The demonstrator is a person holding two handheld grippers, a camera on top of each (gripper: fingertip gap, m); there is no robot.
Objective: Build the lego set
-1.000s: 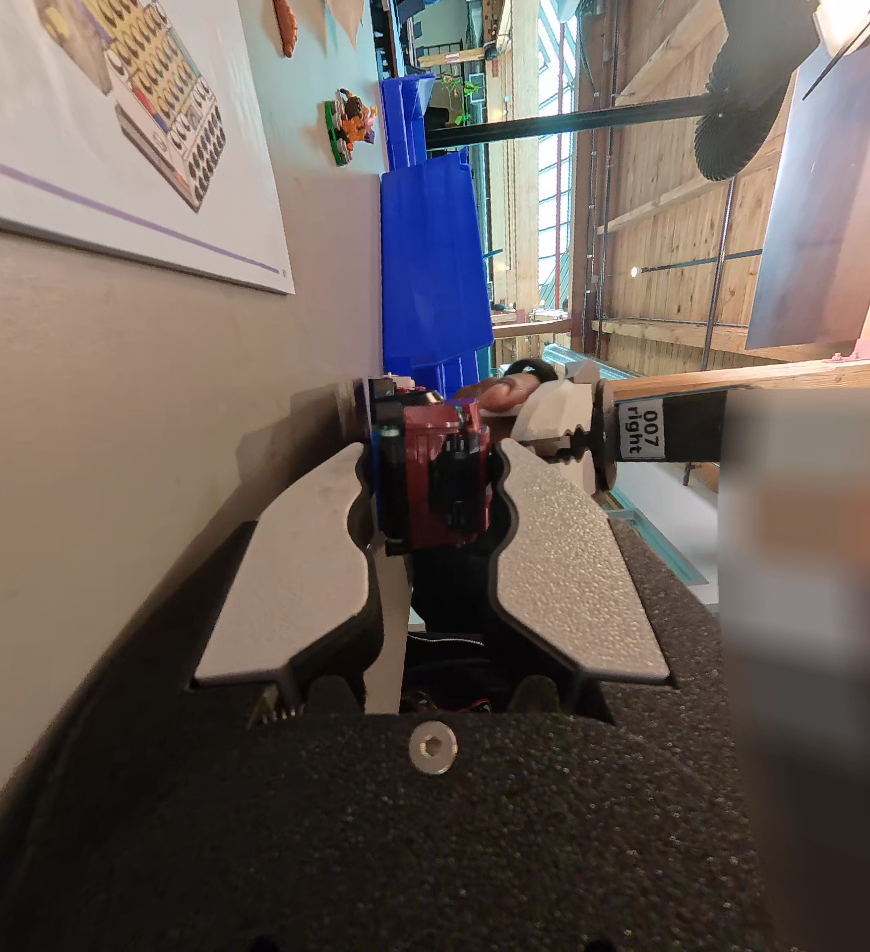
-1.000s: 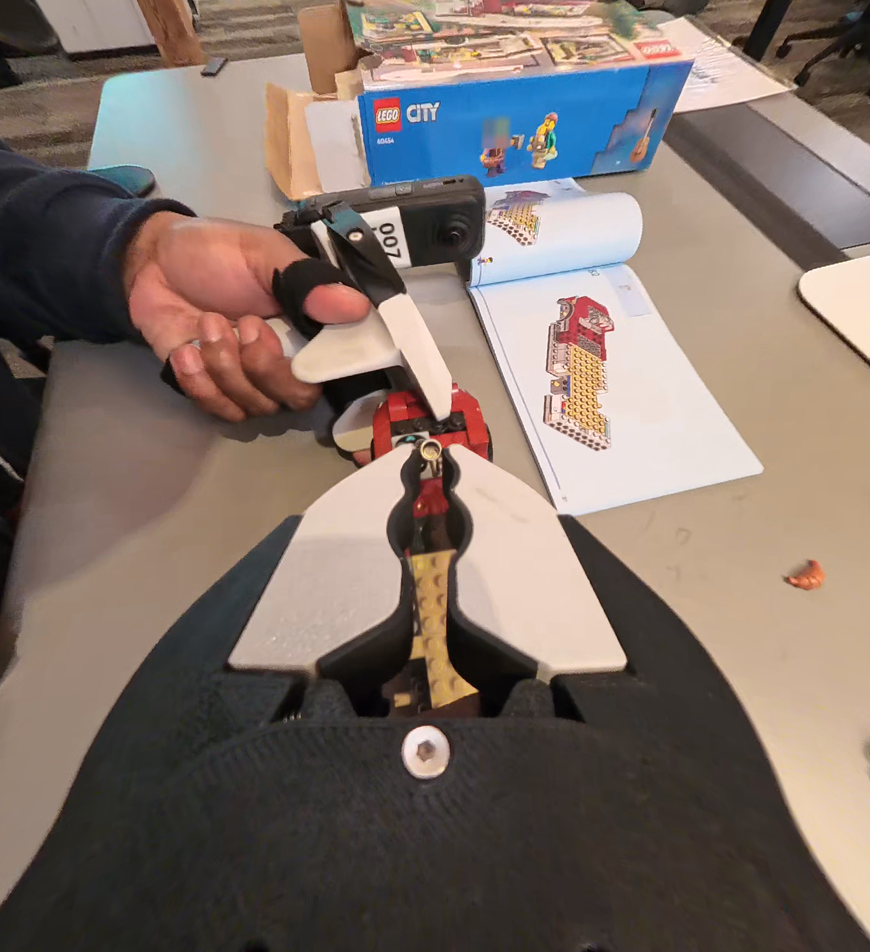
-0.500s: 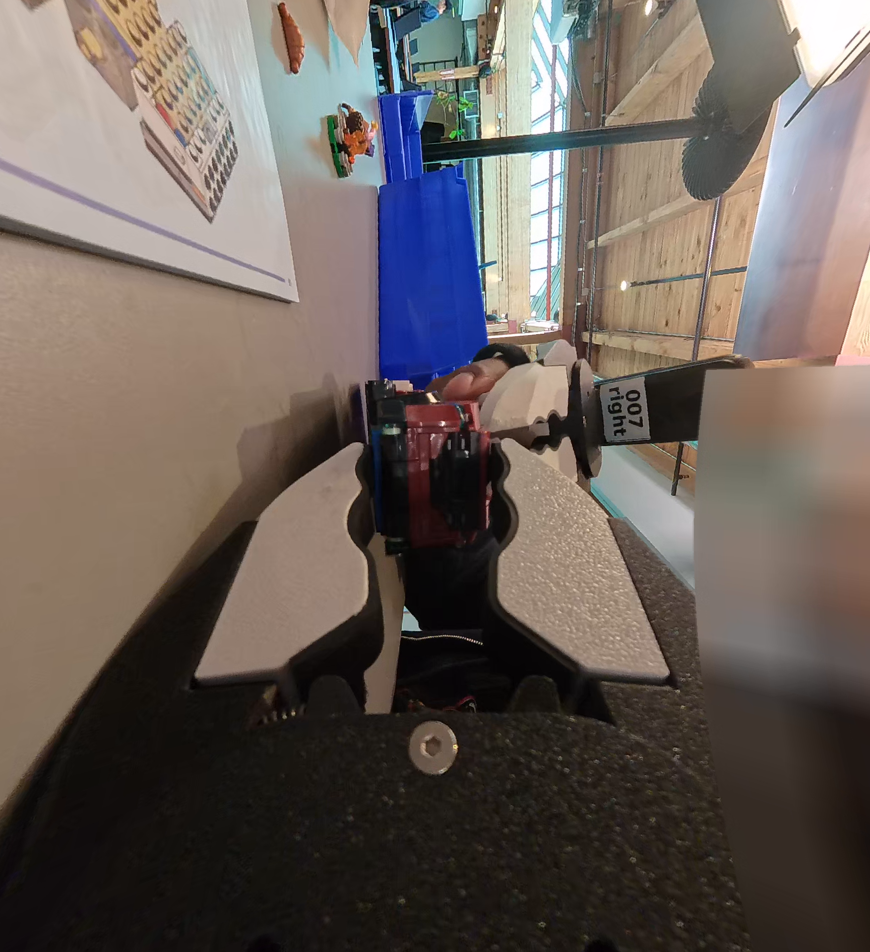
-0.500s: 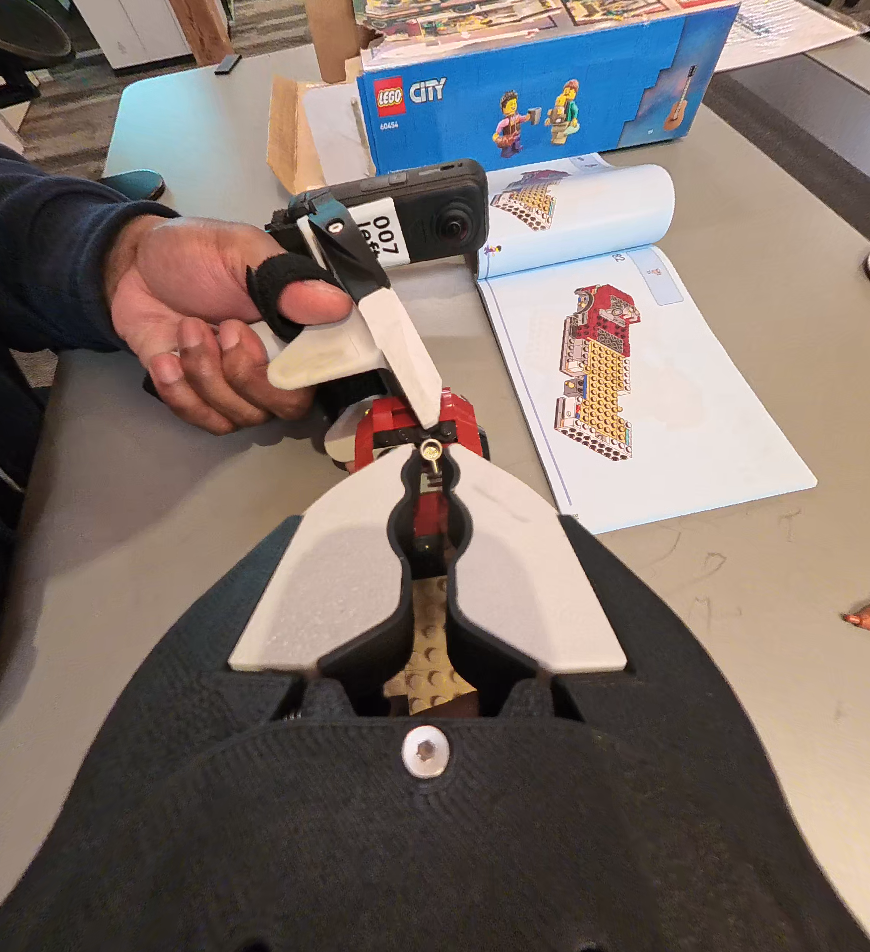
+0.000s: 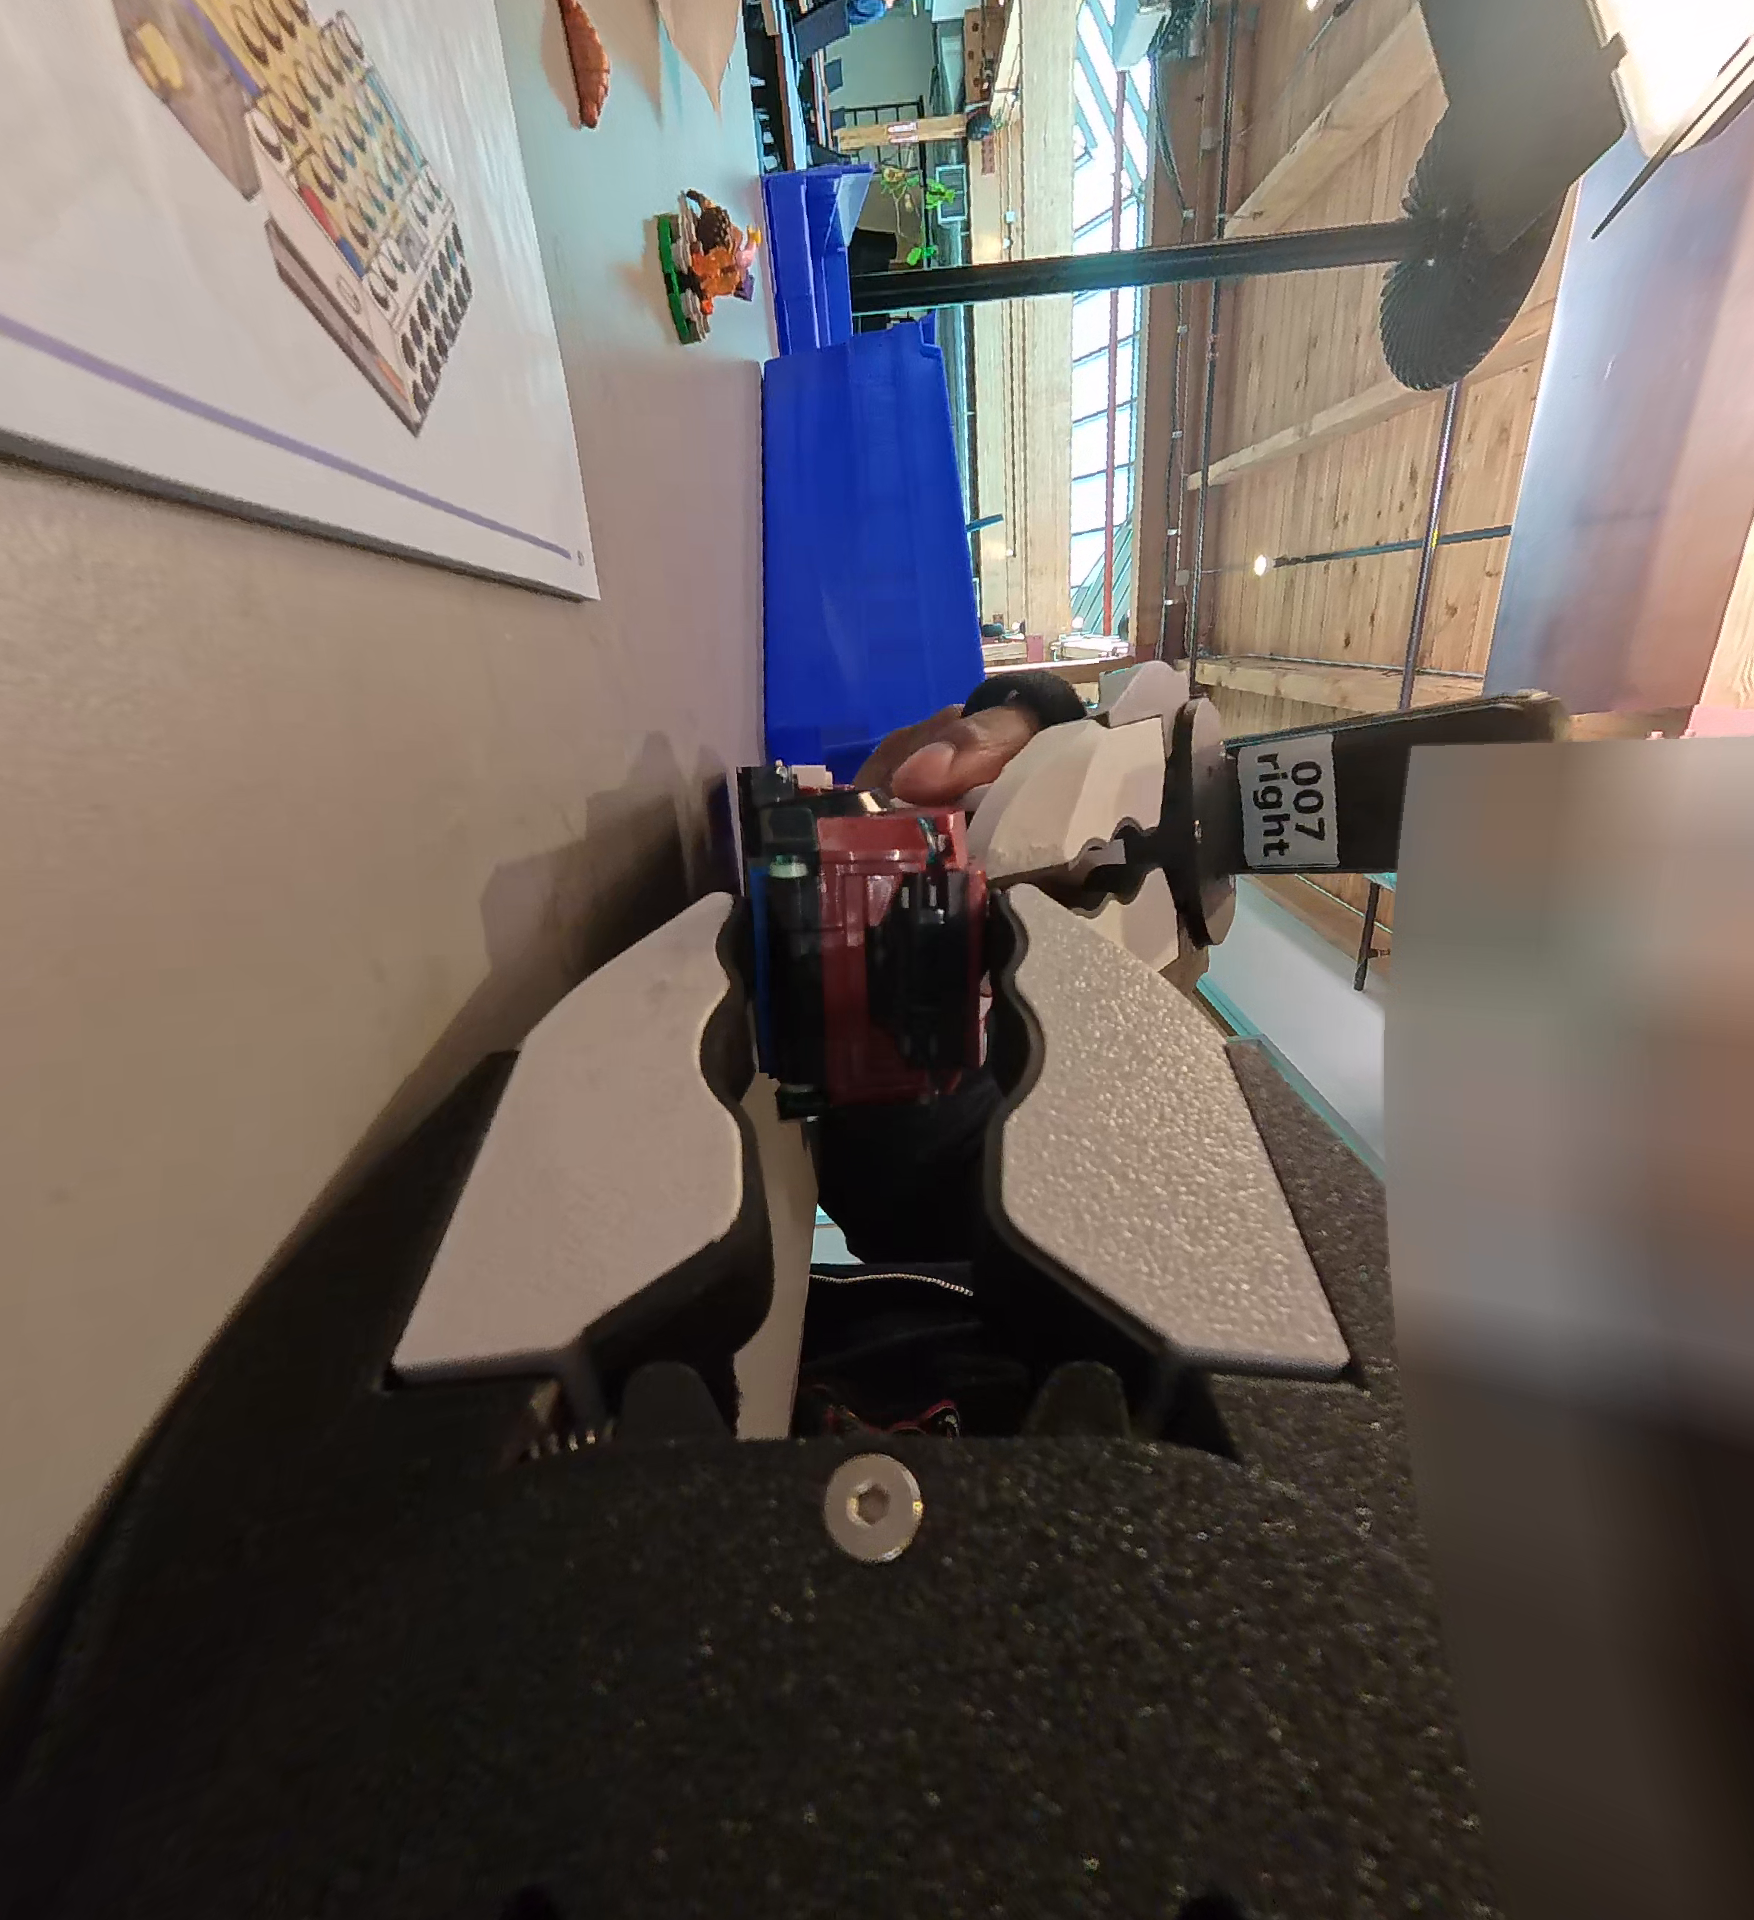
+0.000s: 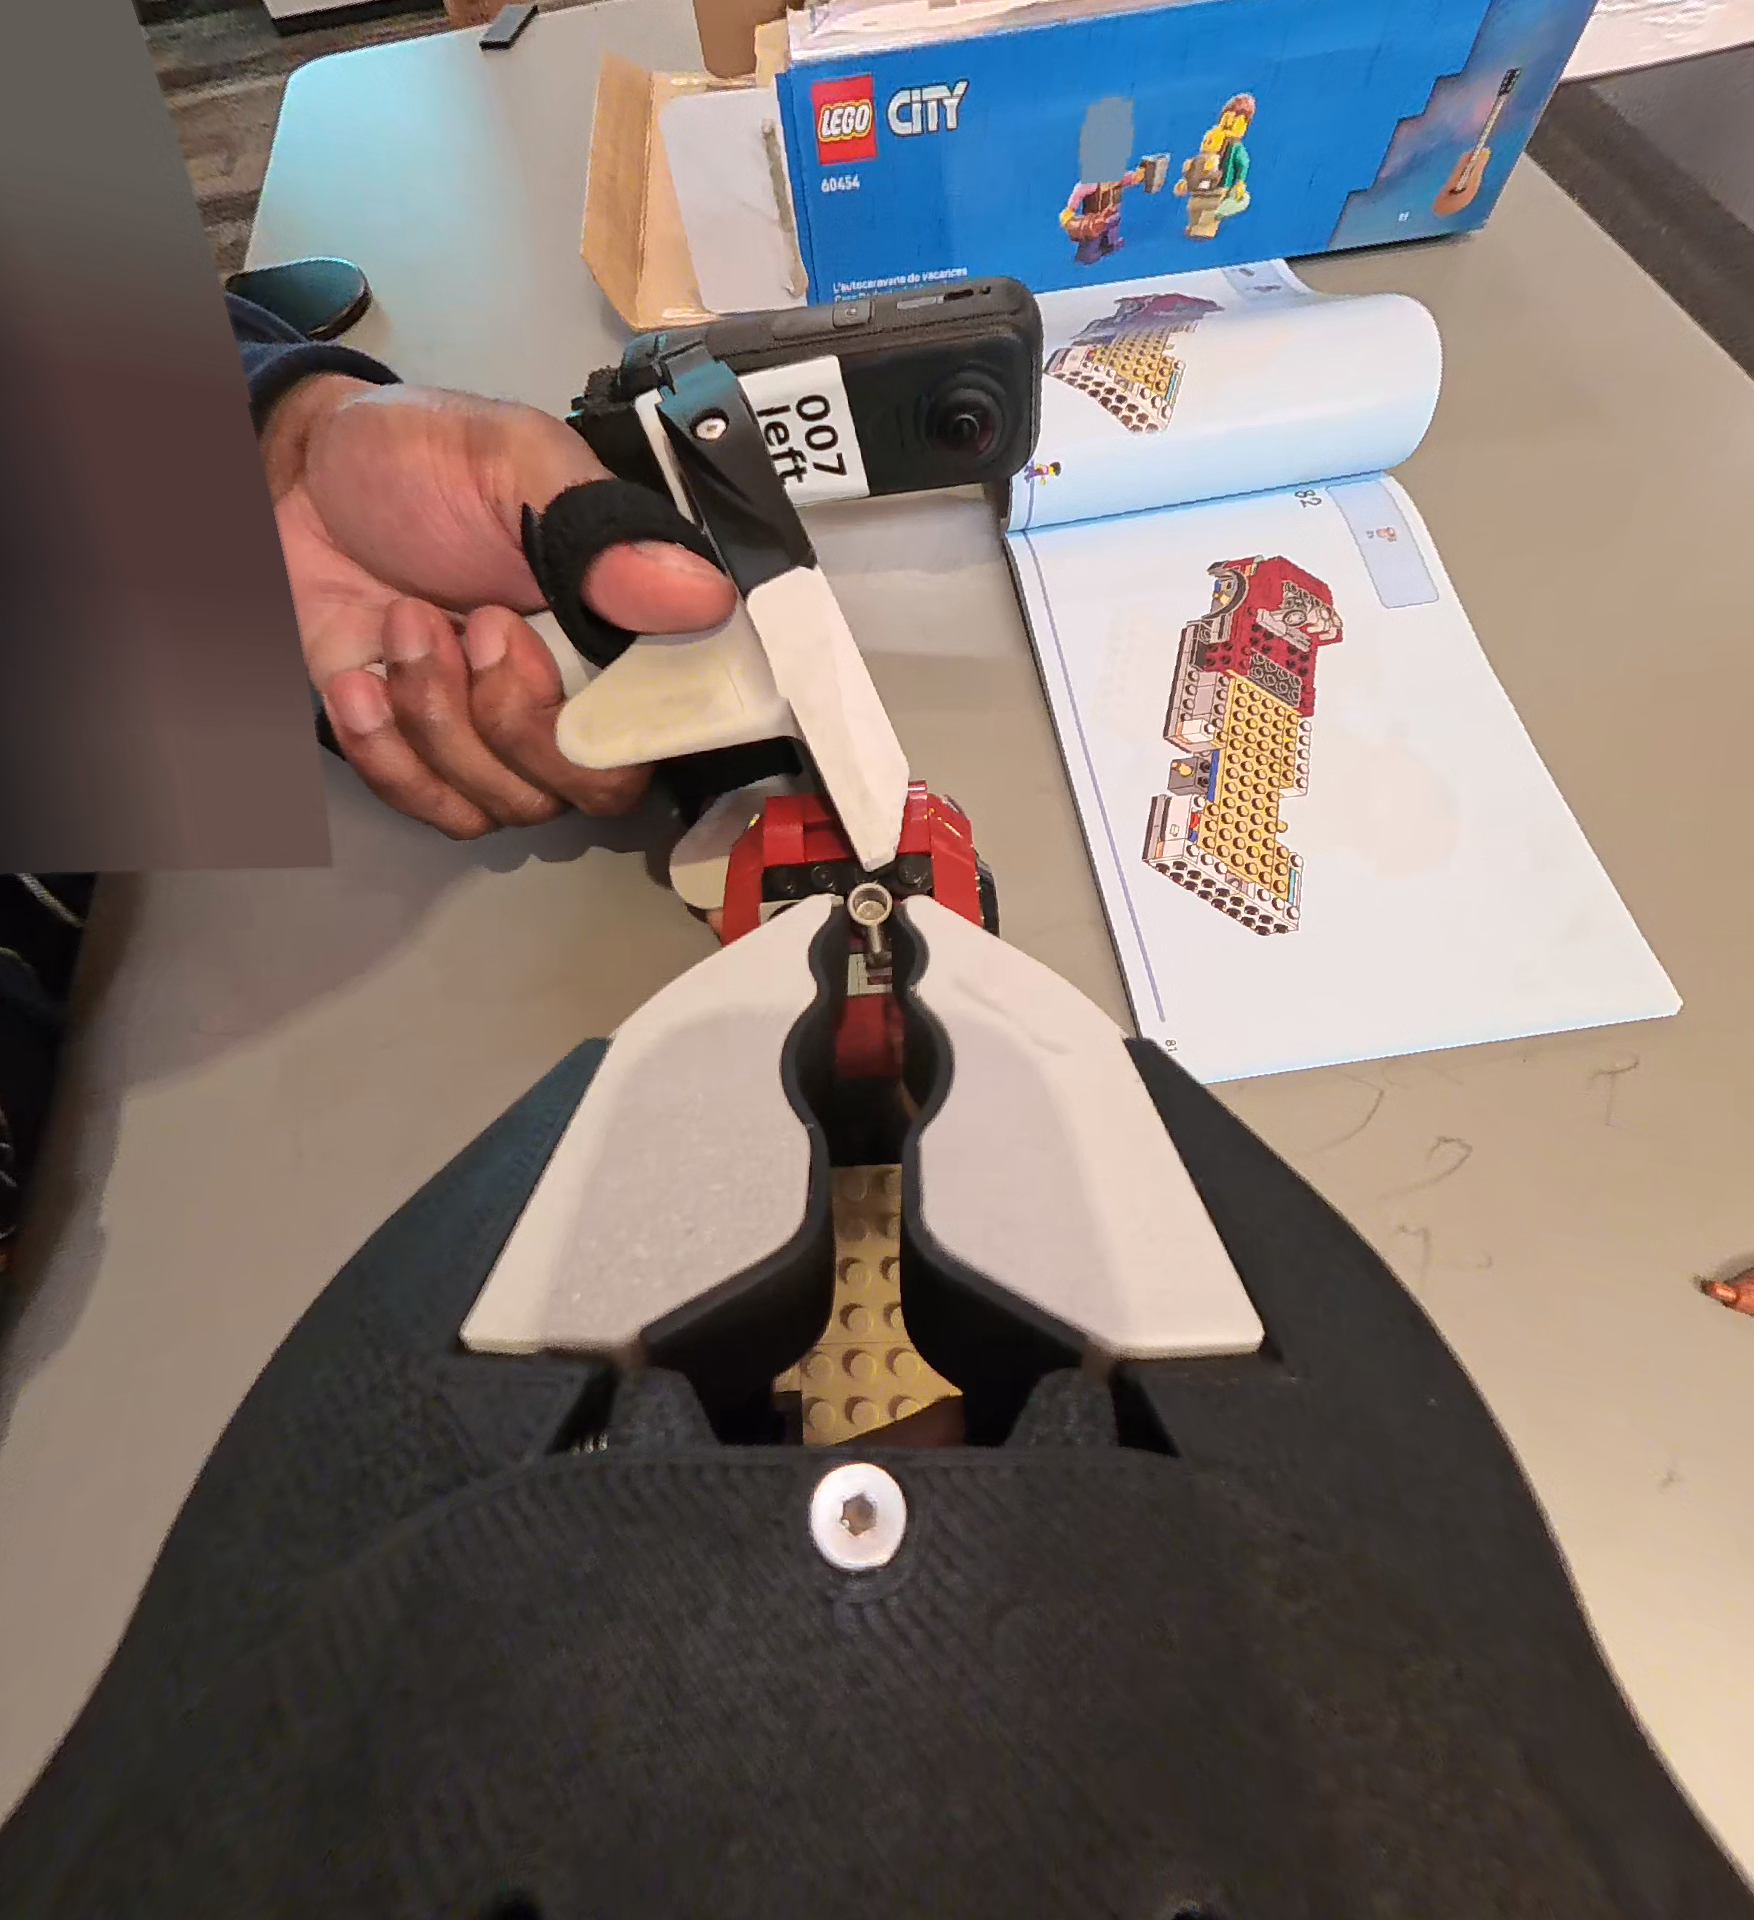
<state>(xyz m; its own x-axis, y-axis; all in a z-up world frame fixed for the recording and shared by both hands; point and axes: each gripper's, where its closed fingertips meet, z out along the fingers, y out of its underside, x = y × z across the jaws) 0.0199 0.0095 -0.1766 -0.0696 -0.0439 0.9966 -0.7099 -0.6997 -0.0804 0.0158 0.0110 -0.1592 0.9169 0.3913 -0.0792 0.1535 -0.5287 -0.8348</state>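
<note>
I've got L gripper (image 5: 868,925) clamping red brick model (image 5: 878,977), R gripper (image 6: 868,909) pinching small grey peg (image 6: 871,906) — slight tilt and it'd prob pop free.

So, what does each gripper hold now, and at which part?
The left gripper clamps the red front end of the brick vehicle by its two sides. The right gripper pinches a small grey stud-headed pin just under its head.

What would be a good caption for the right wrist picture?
Right gripper pinches a small grey peg above a red brick truck.
</note>
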